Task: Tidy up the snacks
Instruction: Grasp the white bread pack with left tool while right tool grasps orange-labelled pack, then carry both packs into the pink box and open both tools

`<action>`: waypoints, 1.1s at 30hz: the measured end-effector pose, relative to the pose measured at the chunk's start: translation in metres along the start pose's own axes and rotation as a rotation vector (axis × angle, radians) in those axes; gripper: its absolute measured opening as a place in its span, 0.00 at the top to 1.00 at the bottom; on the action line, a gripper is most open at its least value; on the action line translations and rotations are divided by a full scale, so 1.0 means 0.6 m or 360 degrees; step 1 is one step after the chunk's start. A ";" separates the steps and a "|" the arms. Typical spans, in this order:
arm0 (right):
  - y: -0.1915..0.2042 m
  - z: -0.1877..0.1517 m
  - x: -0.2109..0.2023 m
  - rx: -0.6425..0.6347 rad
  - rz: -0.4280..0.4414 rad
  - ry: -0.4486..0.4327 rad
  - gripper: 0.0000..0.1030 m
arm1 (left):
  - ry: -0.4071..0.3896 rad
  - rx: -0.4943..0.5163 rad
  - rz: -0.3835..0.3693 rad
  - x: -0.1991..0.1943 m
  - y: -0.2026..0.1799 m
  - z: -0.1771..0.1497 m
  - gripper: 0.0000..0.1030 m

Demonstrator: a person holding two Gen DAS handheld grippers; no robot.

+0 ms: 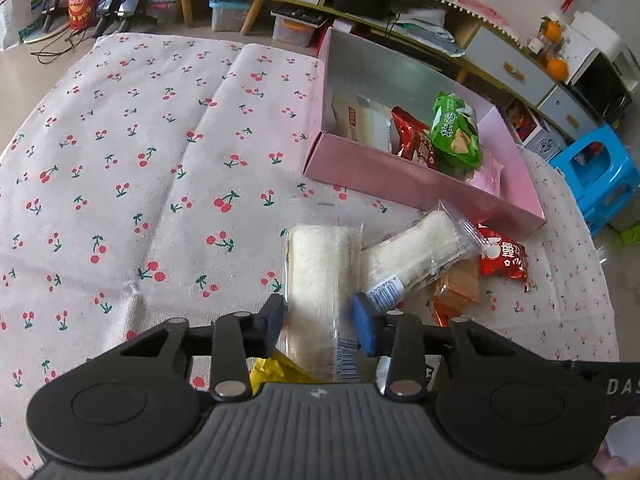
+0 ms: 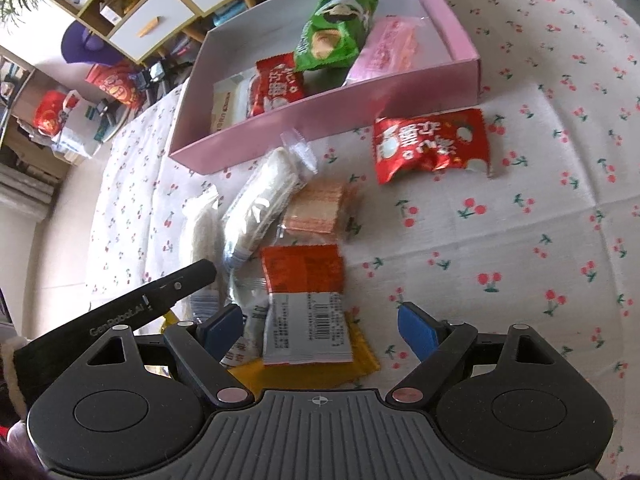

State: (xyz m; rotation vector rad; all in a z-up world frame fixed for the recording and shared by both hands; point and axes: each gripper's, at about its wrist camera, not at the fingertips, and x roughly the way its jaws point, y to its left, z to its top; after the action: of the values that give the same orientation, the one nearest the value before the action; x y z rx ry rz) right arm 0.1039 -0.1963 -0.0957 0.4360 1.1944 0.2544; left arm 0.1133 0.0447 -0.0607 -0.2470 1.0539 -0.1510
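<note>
yellow packet point(image 2: 362, 364) mostly hidden under orange-white packet point(image 2: 306, 308); print perhaps unreadable.

My right gripper point(image 2: 320, 326) hangs with jaws wide apart over an orange-and-white packet point(image 2: 306, 304), pads clear of it. That packet lies on a yellow wrapper point(image 2: 362, 360). Beyond it lie a wafer pack point(image 2: 316, 212), two white rolls in clear film point(image 2: 260, 204), and a red packet point(image 2: 430, 144) on the cherry-print cloth point(image 2: 520, 220). The pink box point(image 2: 320, 120) holds a green bag point(image 2: 334, 28), a red packet and pale packs. The left gripper's arm point(image 2: 140, 308) enters at lower left.
</note>
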 end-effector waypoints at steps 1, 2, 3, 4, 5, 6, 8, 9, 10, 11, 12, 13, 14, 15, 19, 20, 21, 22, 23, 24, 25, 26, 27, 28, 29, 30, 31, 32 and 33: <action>0.002 0.000 0.002 0.0000 0.0005 0.0001 0.16 | 0.0002 0.0005 0.0010 0.000 -0.002 0.001 0.69; 0.005 -0.001 0.005 -0.0001 0.0012 0.0002 0.16 | 0.0003 0.0013 0.0027 -0.001 -0.004 0.001 0.69; 0.007 -0.001 0.007 0.0001 0.0019 0.0004 0.16 | 0.0003 0.0021 0.0043 -0.002 -0.005 0.001 0.70; 0.010 -0.002 0.010 0.0003 0.0024 0.0007 0.16 | 0.0003 0.0028 0.0054 -0.002 -0.006 0.003 0.70; 0.012 -0.002 0.013 0.0004 0.0025 0.0008 0.17 | 0.0002 0.0034 0.0063 -0.003 -0.006 0.003 0.71; 0.013 -0.002 0.016 0.0002 0.0023 0.0008 0.18 | 0.0001 0.0038 0.0074 -0.004 -0.005 0.003 0.71; 0.017 -0.004 0.022 -0.0004 0.0008 0.0008 0.25 | -0.0002 0.0032 0.0090 -0.005 -0.002 0.005 0.71; 0.018 -0.004 0.024 -0.0006 0.0000 0.0006 0.26 | -0.0002 0.0025 0.0093 -0.005 0.001 0.005 0.71; 0.019 -0.005 0.024 -0.0014 -0.0008 -0.0011 0.26 | -0.0002 0.0016 0.0096 -0.006 0.003 0.006 0.71; 0.021 -0.005 0.024 -0.0023 -0.0011 -0.0019 0.29 | -0.0002 0.0007 0.0099 -0.006 0.006 0.007 0.71; 0.021 -0.005 0.025 -0.0027 -0.0006 -0.0023 0.32 | -0.0002 -0.0004 0.0102 -0.007 0.009 0.007 0.71; 0.021 -0.004 0.026 -0.0025 0.0009 -0.0025 0.34 | -0.0001 -0.0009 0.0103 -0.006 0.010 0.009 0.71; 0.021 -0.005 0.025 -0.0024 0.0015 -0.0027 0.36 | -0.0001 -0.0014 0.0105 -0.007 0.011 0.009 0.71; 0.022 -0.005 0.026 -0.0027 0.0022 -0.0029 0.40 | -0.0001 -0.0018 0.0106 -0.007 0.012 0.010 0.71; 0.021 -0.003 0.024 -0.0008 0.0090 -0.0016 0.52 | -0.0001 -0.0018 0.0109 -0.007 0.012 0.010 0.72; 0.021 -0.003 0.023 -0.0012 0.0089 -0.0017 0.53 | -0.0002 -0.0015 0.0111 -0.007 0.012 0.011 0.72; 0.022 -0.003 0.023 -0.0016 0.0090 -0.0019 0.54 | -0.0003 -0.0013 0.0112 -0.008 0.012 0.011 0.72; 0.023 -0.003 0.022 -0.0019 0.0088 -0.0020 0.54 | -0.0003 -0.0014 0.0112 -0.008 0.013 0.011 0.72; 0.023 -0.003 0.021 -0.0023 0.0085 -0.0021 0.54 | -0.0004 -0.0015 0.0112 -0.008 0.013 0.011 0.72; 0.023 -0.003 0.020 -0.0027 0.0078 -0.0025 0.54 | -0.0005 -0.0017 0.0113 -0.009 0.013 0.012 0.72; 0.023 -0.003 0.017 -0.0032 0.0070 -0.0030 0.54 | -0.0006 -0.0016 0.0113 -0.009 0.013 0.012 0.72; 0.022 -0.002 0.016 -0.0031 0.0068 -0.0034 0.54 | -0.0008 -0.0017 0.0115 -0.010 0.014 0.012 0.72; 0.020 -0.001 0.015 -0.0023 0.0070 -0.0034 0.54 | -0.0009 -0.0017 0.0117 -0.010 0.014 0.013 0.72; 0.018 0.000 0.013 -0.0012 0.0074 -0.0034 0.54 | -0.0011 -0.0018 0.0119 -0.011 0.014 0.013 0.72; 0.015 0.001 0.011 -0.0001 0.0079 -0.0035 0.54 | -0.0013 -0.0020 0.0119 -0.011 0.015 0.014 0.73; 0.013 0.003 0.010 0.0007 0.0082 -0.0038 0.54 | -0.0016 -0.0025 0.0119 -0.012 0.015 0.014 0.73; 0.011 0.004 0.007 0.0015 0.0085 -0.0041 0.54 | -0.0019 -0.0029 0.0117 -0.013 0.016 0.015 0.73; 0.009 0.005 0.004 0.0026 0.0089 -0.0044 0.54 | -0.0024 -0.0034 0.0115 -0.014 0.016 0.016 0.73; 0.007 0.006 0.002 0.0035 0.0095 -0.0045 0.54 | -0.0030 -0.0040 0.0112 -0.016 0.017 0.018 0.73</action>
State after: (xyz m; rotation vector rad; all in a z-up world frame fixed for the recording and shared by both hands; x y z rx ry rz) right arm 0.1080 -0.1926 -0.0938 0.4933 1.1586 0.2862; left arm 0.1178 0.0579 -0.0502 -0.2337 1.0447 -0.0719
